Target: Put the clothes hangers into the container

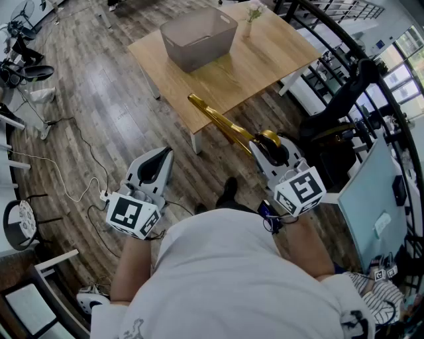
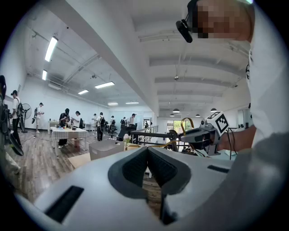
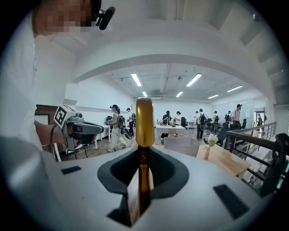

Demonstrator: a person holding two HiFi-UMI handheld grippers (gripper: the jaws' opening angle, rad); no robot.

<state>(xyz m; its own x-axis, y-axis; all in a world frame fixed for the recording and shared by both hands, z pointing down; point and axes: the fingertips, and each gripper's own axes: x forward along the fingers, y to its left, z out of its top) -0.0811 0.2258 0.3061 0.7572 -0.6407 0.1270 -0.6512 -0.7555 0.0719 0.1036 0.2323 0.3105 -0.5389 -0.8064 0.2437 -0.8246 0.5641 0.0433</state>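
A gold clothes hanger [image 1: 217, 120] with a wooden bar sticks out from my right gripper [image 1: 268, 149] toward the table's near edge. That gripper is shut on it; in the right gripper view the hanger's gold hook [image 3: 144, 121] rises straight up between the pads [image 3: 118, 170]. The grey container [image 1: 199, 36] stands empty-looking on the far part of the wooden table [image 1: 265, 63]. My left gripper [image 1: 156, 167] hangs over the floor left of the table, its pads [image 2: 135, 168] together with nothing in them. The left gripper view shows the right gripper [image 2: 202, 134] and the container [image 2: 106, 149] ahead.
A small vase with flowers [image 1: 252, 14] stands behind the container on the table. Black railing and chairs [image 1: 344, 93] crowd the right side. Cables [image 1: 73, 179] trail over the wood floor at left. Several people and tables [image 3: 174, 128] are far off in the room.
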